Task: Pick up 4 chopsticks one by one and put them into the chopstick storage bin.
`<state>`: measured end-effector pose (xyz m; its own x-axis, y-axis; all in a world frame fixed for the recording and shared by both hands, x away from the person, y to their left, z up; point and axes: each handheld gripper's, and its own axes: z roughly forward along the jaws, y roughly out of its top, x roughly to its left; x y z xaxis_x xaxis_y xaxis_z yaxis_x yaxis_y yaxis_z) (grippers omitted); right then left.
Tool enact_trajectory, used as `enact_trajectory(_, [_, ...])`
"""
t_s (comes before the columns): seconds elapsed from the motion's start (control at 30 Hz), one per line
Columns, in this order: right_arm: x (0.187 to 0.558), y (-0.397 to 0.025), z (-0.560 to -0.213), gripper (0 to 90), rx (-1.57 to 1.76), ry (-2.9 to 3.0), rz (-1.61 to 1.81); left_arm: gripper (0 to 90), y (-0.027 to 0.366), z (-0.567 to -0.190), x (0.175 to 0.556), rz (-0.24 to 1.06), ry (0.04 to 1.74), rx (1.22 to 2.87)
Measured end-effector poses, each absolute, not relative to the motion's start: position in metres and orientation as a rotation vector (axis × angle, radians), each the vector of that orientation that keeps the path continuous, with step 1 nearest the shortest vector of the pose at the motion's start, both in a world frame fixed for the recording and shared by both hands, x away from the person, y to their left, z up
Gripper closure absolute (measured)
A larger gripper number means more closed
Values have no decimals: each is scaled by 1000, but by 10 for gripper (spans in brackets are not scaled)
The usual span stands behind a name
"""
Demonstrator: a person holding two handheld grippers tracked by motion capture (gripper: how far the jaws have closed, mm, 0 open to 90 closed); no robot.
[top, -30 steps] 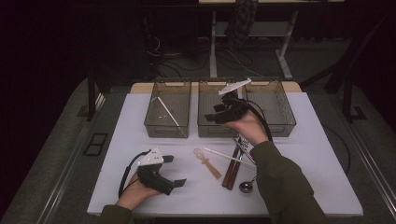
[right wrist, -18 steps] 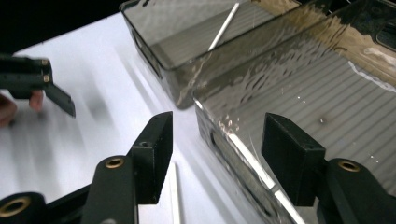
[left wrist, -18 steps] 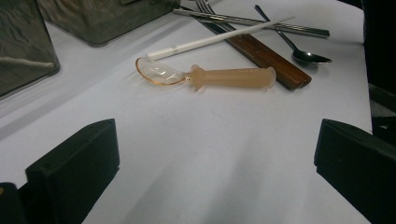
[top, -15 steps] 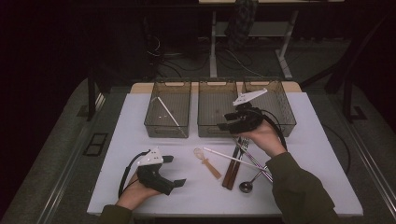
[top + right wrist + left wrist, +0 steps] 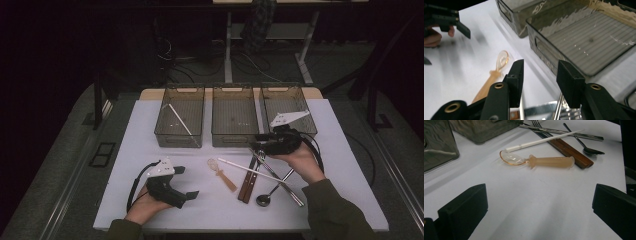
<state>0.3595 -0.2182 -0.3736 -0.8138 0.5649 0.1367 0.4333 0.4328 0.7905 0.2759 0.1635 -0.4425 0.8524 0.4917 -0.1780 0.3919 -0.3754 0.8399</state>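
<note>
Meanwhile the right gripper (image 5: 257,146) hovers with jaws apart, holding nothing, just over the pile of cutlery (image 5: 265,172) near the middle bin (image 5: 235,136). Left gripper (image 5: 192,194) rests agape on the table (image 5: 125,150), near the amber spoon (image 5: 539,161).

The white bench (image 5: 150,150) carries three clear, smoke-tinted plastic bins in a row along its far side: the left bin (image 5: 196,139) with a white stick lying slantwise inside, the middle bin (image 5: 235,142), and the right bin (image 5: 270,97). On the bare surface in front of them lies a translucent orange spoon (image 5: 222,175), and just to its right a loose heap of cutlery: a white chopstick (image 5: 245,167) lying across a pair of dark brown wooden chopsticks (image 5: 248,183), a metal spoon (image 5: 265,198), and metal chopsticks (image 5: 292,192).
</note>
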Motion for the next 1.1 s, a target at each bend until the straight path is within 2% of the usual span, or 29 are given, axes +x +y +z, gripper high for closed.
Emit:
enact_trajectory(0.37, [334, -244, -392, 621, 877, 2540, 1265, 0, 163, -442, 274, 138, 647, 2019])
enact_trajectory(0.57, [324, -253, -400, 690, 853, 2565, 1254, 0, 163, -441, 274, 133, 637, 2018])
enact_trajectory(0.8, [312, -255, -417, 723, 838, 2635, 1194, 0, 164, -439, 272, 137, 631, 2012])
enact_trajectory(1.1, [316, -249, -428, 752, 827, 2691, 1134, 0, 165, -438, 272, 143, 631, 2015])
